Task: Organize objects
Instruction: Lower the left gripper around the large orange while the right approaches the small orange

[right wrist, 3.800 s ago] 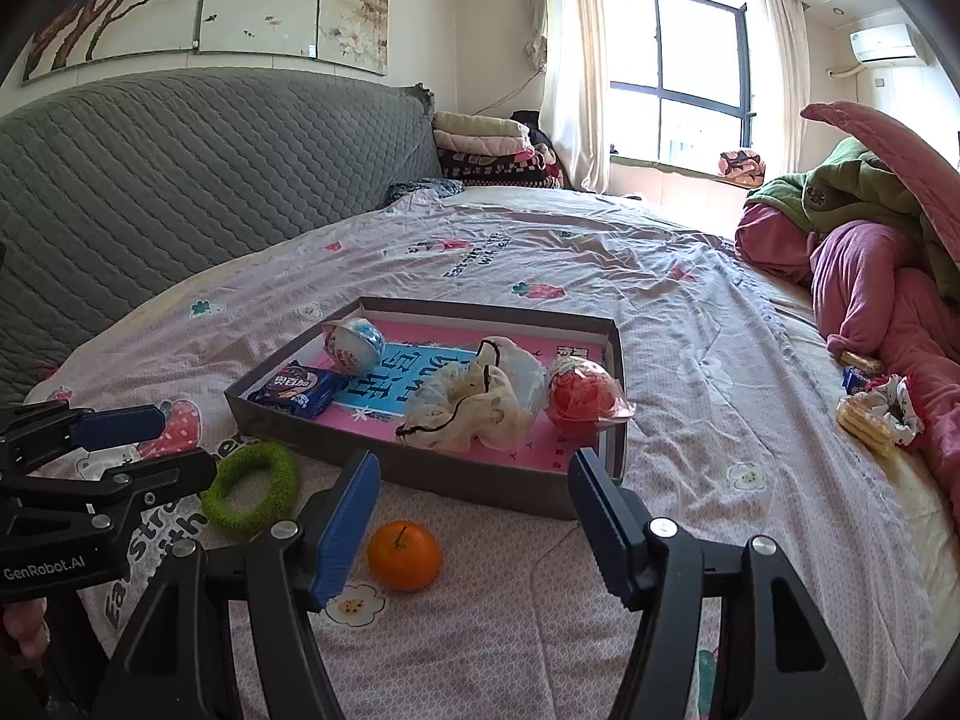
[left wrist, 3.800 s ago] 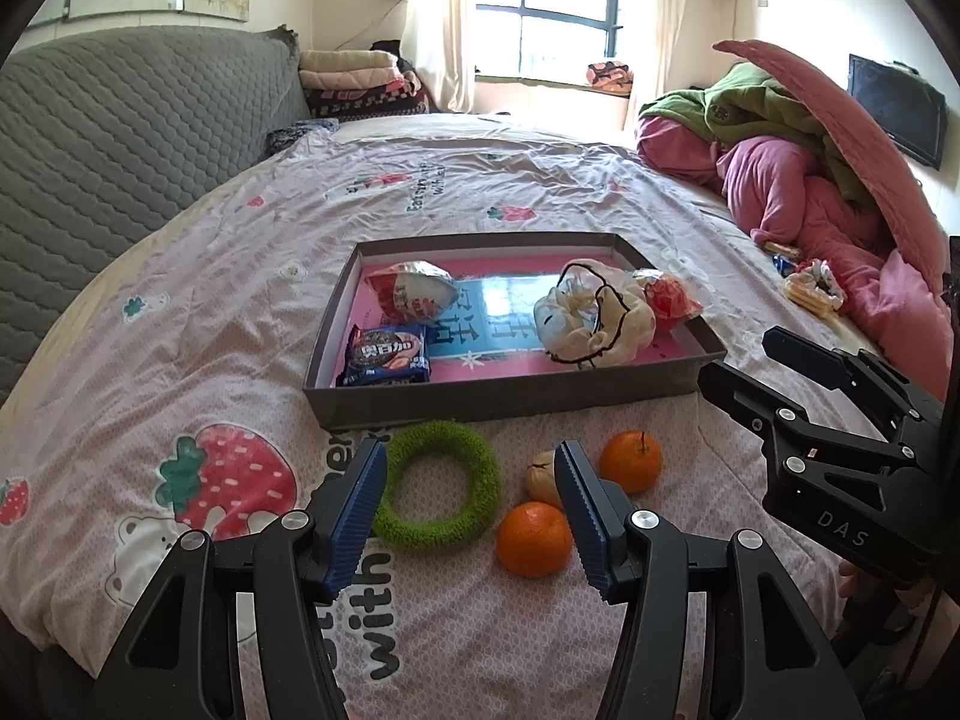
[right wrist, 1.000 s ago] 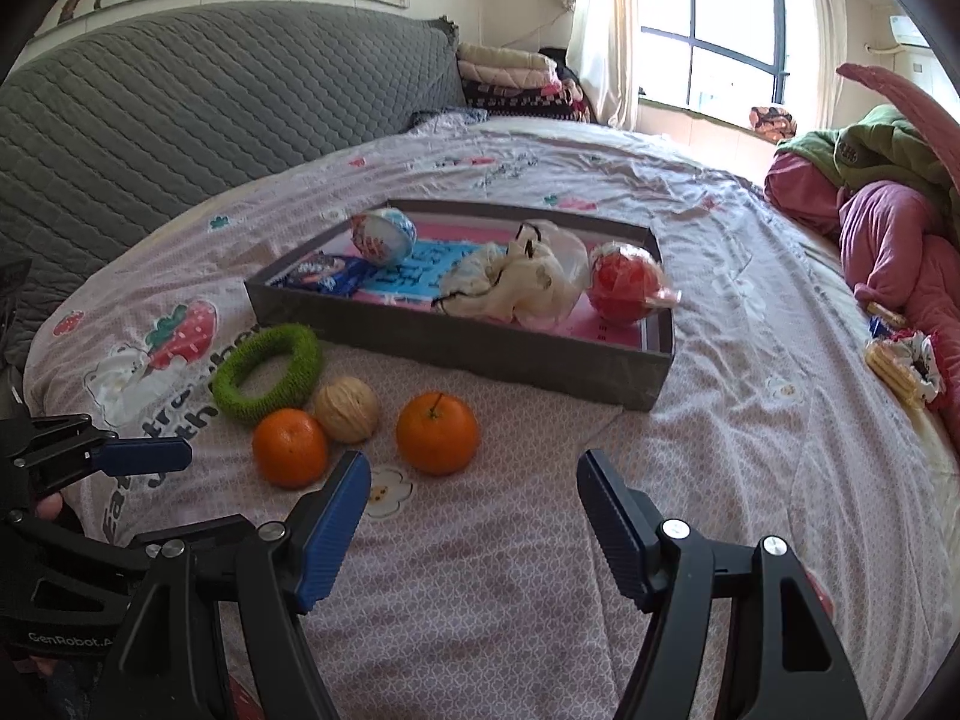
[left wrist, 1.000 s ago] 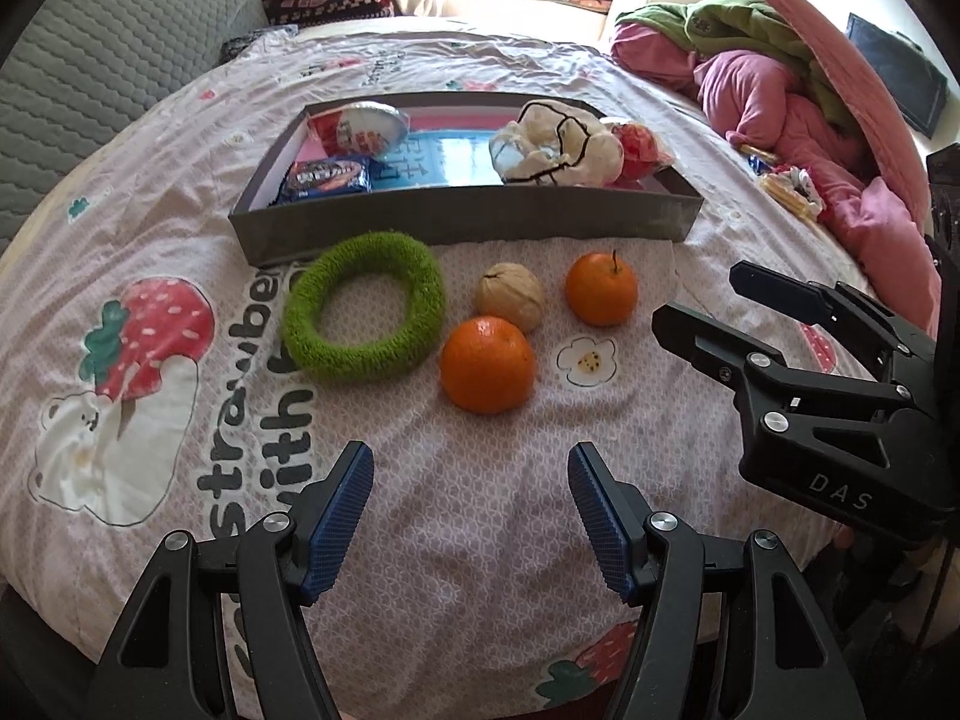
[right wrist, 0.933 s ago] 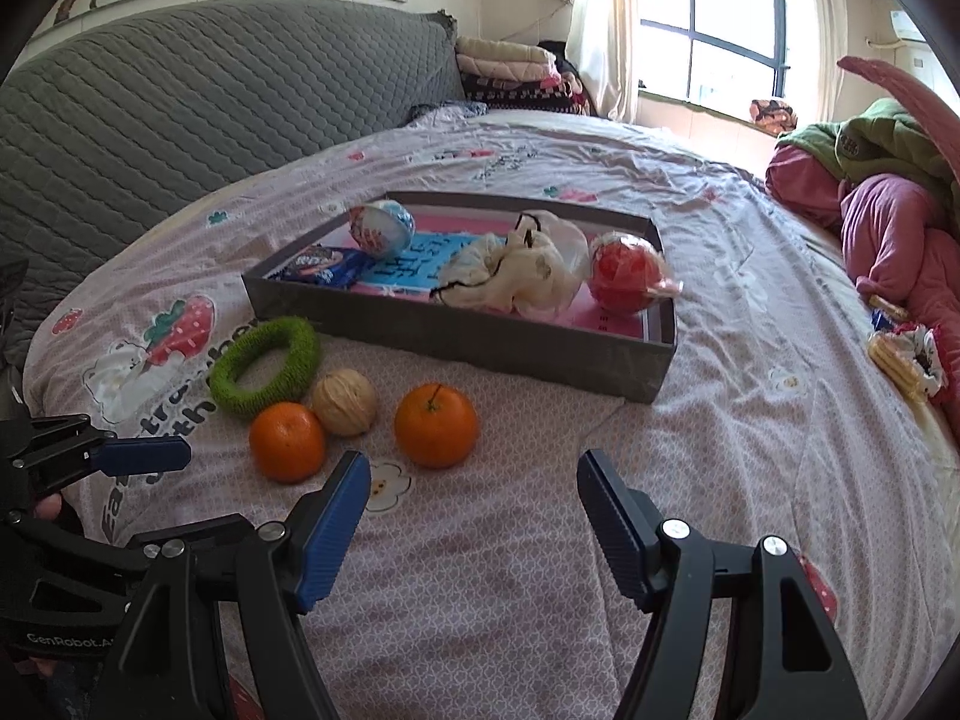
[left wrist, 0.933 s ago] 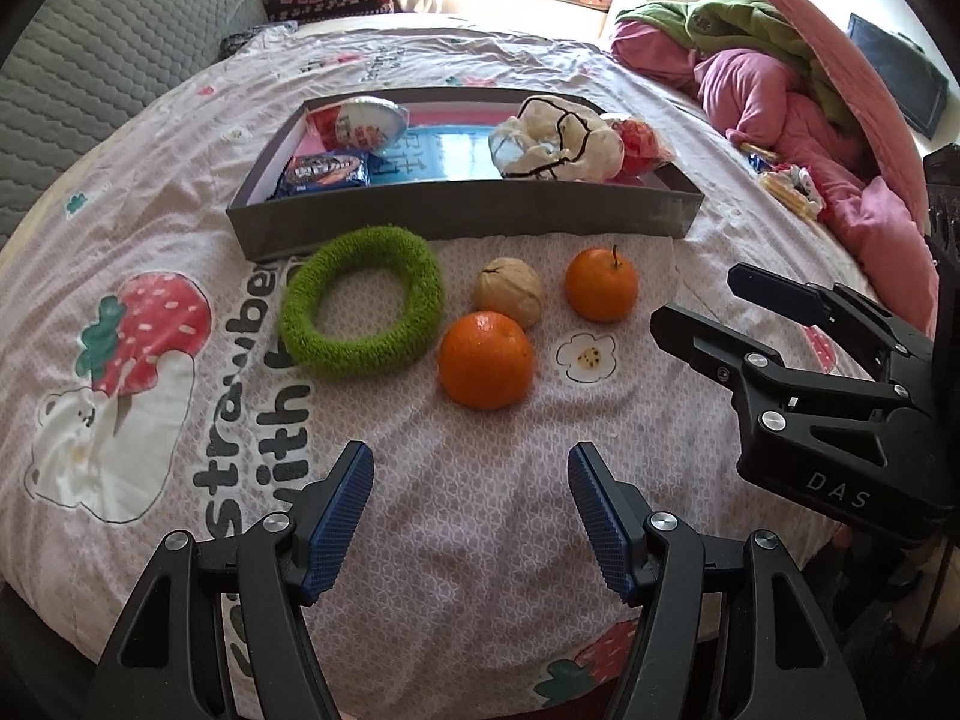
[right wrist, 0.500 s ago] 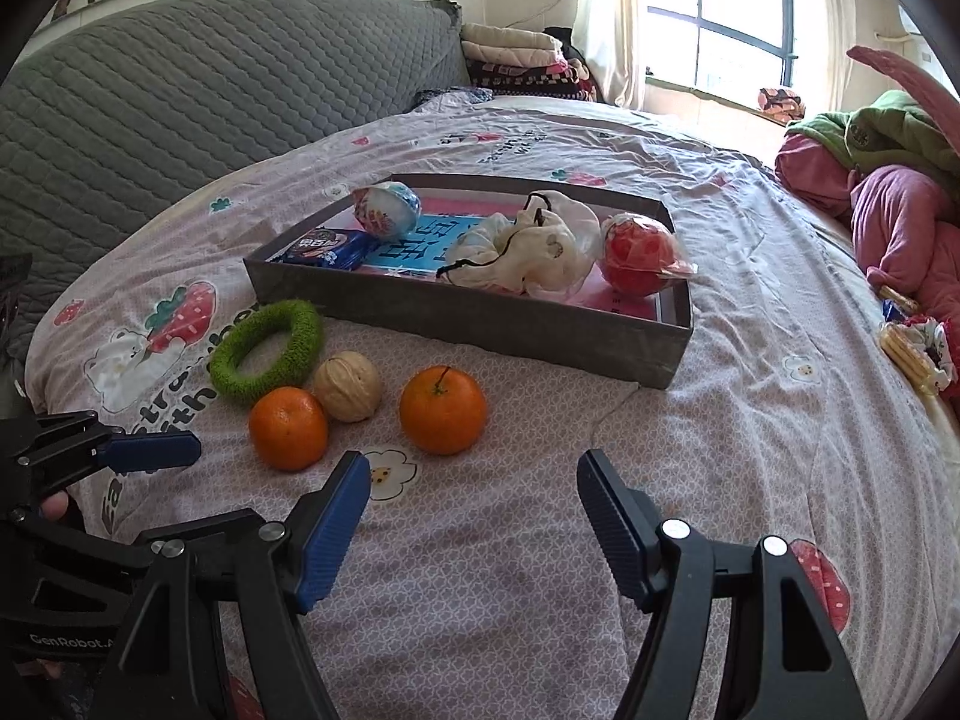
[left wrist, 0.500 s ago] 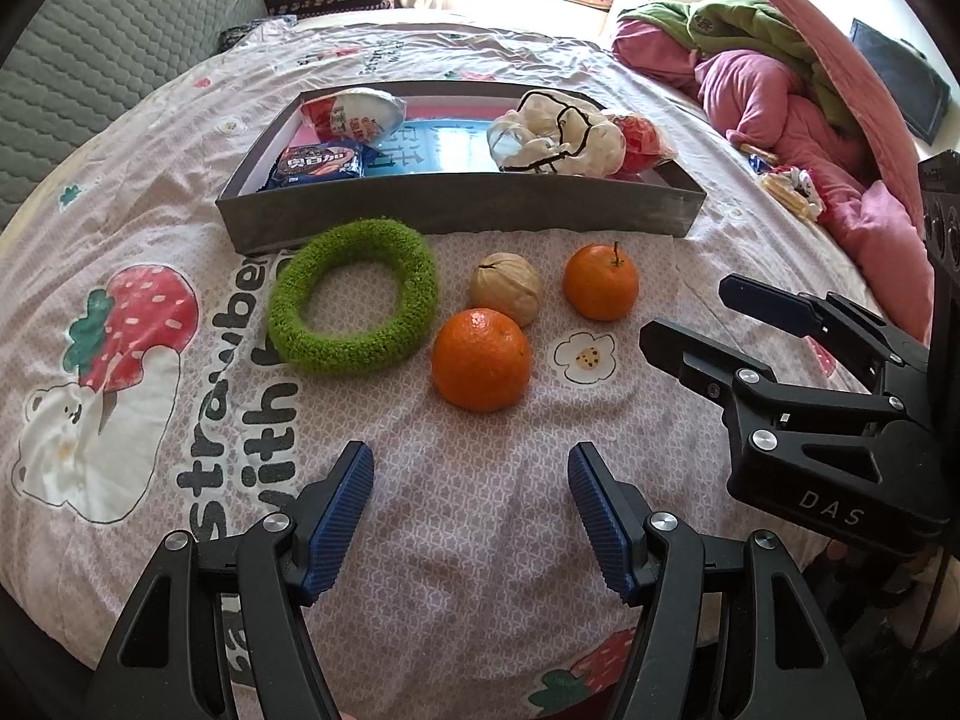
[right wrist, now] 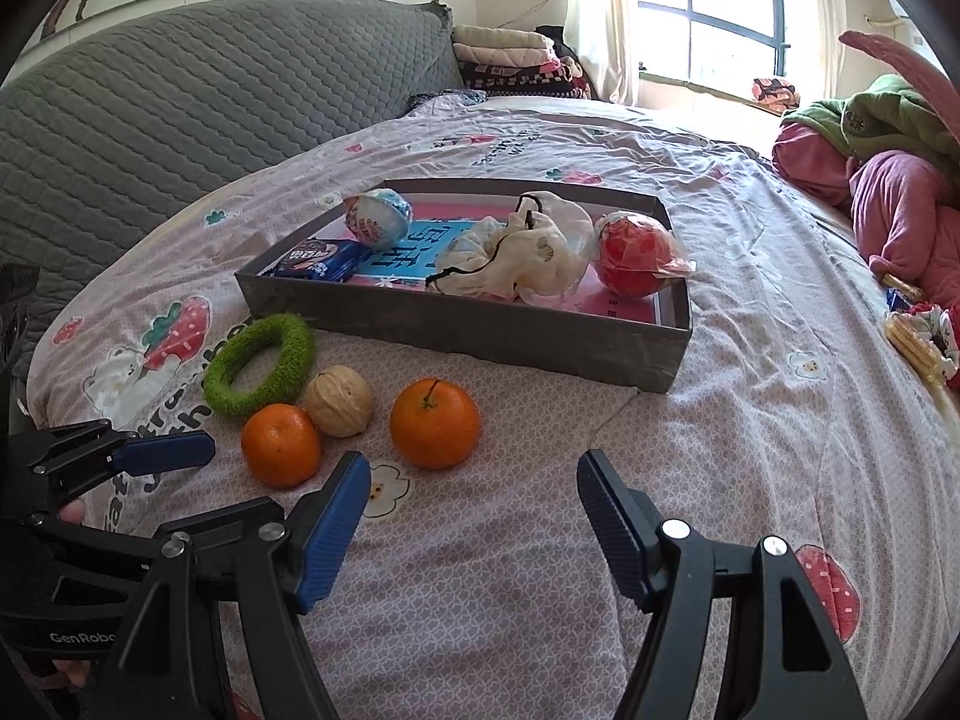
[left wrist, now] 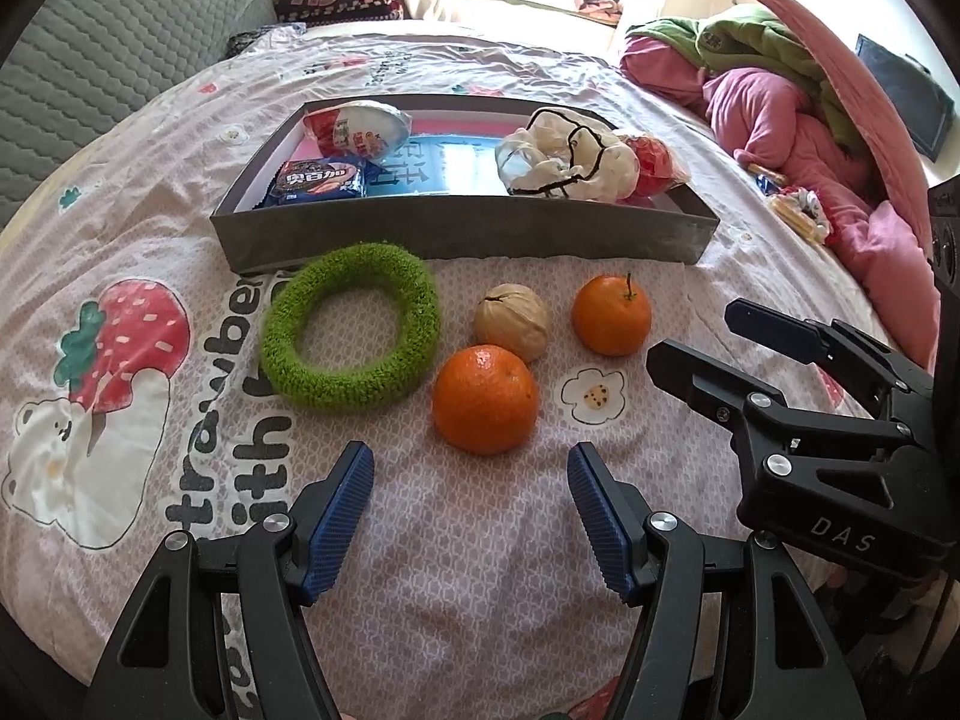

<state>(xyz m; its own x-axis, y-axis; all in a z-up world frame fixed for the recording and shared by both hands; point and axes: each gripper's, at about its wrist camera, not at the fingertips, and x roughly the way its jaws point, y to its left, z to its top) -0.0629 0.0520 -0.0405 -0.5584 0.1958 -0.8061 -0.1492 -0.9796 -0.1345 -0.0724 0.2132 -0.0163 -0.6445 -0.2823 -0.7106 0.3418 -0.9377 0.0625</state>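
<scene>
Two oranges lie on the bedspread: a near one (left wrist: 485,399) (right wrist: 281,446) and one with a stem (left wrist: 611,315) (right wrist: 435,416). A walnut (left wrist: 512,322) (right wrist: 339,401) sits between them, next to a green fuzzy ring (left wrist: 351,333) (right wrist: 261,365). Behind stands a grey tray (left wrist: 456,232) (right wrist: 480,330) holding snack packets, a white pouch and a red ball. My left gripper (left wrist: 471,504) is open and empty, just short of the near orange. My right gripper (right wrist: 474,510) is open and empty, near the stemmed orange.
The bed has a grey quilted headboard (right wrist: 198,102) on the left. A heap of pink and green bedding (left wrist: 798,96) lies at the right. Small snack packets (right wrist: 918,330) lie at the right edge. Folded blankets (right wrist: 510,60) are stacked by the window.
Both grippers have drawn back from the tray and dropped lower over the loose fruit, then crept forward toward the oranges. Both stay open. Nothing on the bed has moved.
</scene>
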